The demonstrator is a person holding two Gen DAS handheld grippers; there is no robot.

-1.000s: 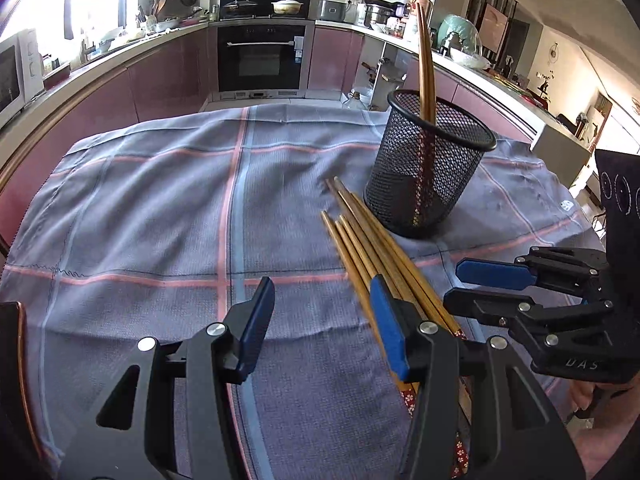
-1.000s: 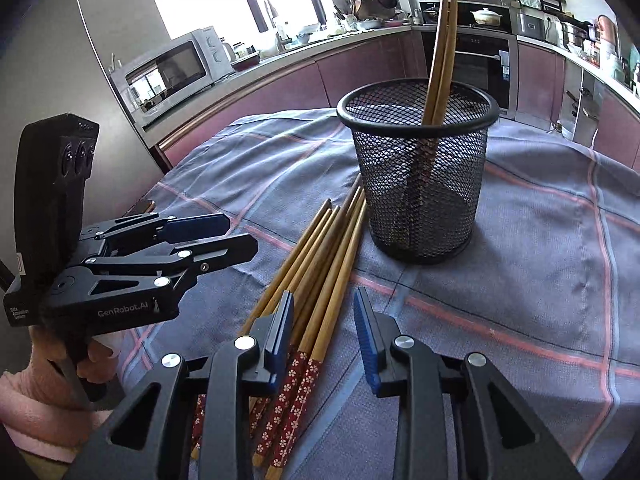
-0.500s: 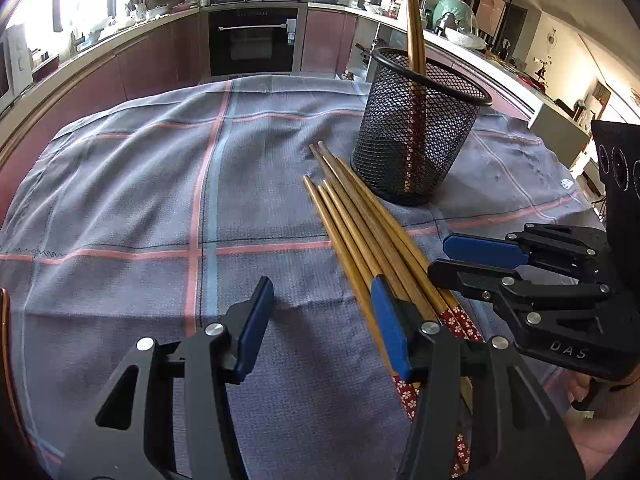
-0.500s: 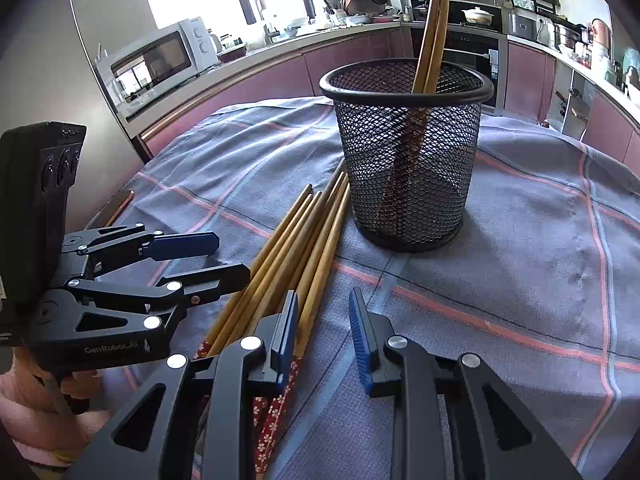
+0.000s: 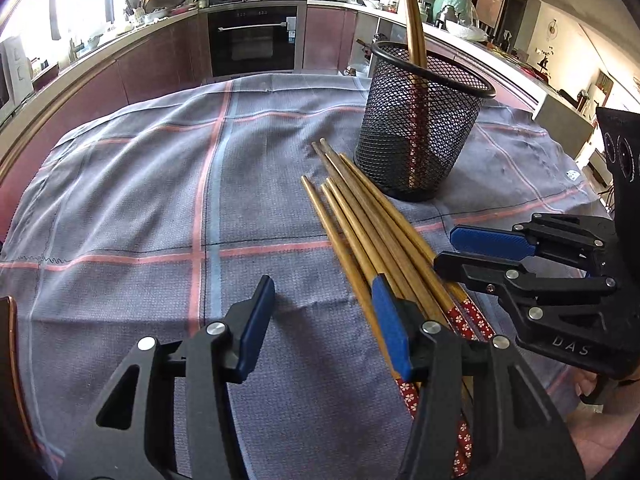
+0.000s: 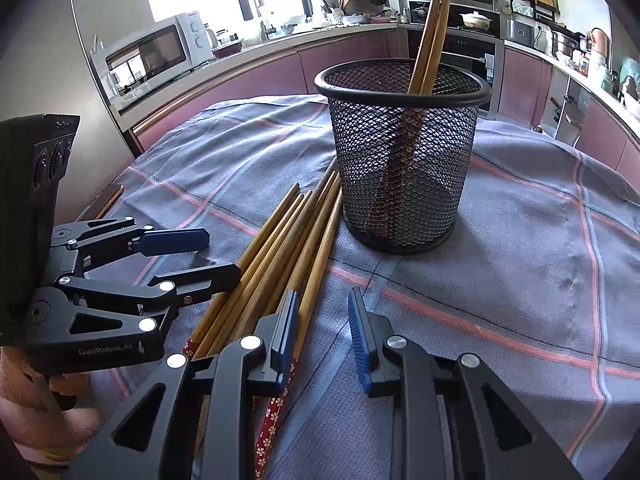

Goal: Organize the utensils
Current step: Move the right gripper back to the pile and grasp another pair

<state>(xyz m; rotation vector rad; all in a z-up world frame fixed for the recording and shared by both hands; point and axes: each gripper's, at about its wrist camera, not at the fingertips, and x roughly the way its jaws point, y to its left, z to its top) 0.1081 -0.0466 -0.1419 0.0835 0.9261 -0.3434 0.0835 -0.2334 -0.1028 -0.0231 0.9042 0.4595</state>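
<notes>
Several wooden chopsticks (image 5: 360, 220) with red flowered ends lie in a bundle on the cloth (image 6: 288, 240). Just behind their tips stands a black mesh cup (image 5: 420, 128) (image 6: 404, 152) with two chopsticks (image 6: 432, 24) upright in it. My left gripper (image 5: 324, 324) is open above bare cloth, its right finger over the bundle's left edge. My right gripper (image 6: 323, 332) is open with a narrower gap; its left finger sits over the bundle's rightmost chopstick and only cloth shows between the pads. Each gripper shows in the other's view (image 5: 460, 248) (image 6: 216, 256), on opposite sides of the flowered ends.
A grey cloth (image 5: 160, 200) with pink and blue lines covers the table. A brown flat object (image 6: 108, 200) lies at its left edge. Kitchen counters, an oven (image 5: 252, 40) and a microwave (image 6: 152, 52) run behind. A hand in a pink sleeve (image 6: 24, 420) holds the left gripper.
The right gripper's jaws have narrowed a little. Both views have tipped slightly, so the cup sits higher in the frame. Both grippers stay by the chopsticks' flowered ends.
</notes>
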